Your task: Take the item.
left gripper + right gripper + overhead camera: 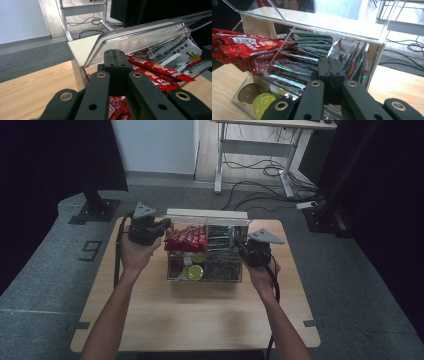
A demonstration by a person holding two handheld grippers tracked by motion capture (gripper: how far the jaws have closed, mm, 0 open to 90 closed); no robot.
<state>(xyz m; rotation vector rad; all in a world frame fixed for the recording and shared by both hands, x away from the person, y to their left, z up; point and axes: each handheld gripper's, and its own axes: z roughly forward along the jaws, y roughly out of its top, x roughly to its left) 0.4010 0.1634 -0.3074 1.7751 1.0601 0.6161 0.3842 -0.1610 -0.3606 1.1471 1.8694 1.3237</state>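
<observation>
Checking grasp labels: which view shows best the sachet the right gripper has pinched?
The right gripper view: the green-and-white sachet sticks up right above the shut fingers of the right gripper, print visible. In the high view the right gripper reaches into the clear organizer, the sachet too small to pick out. The left gripper view shows similar sachets farther off.

Black two-jaw tongs (pixel 115 53) with brass-ringed pivot screws, grey triangular top plates, trailing black cables.
</observation>
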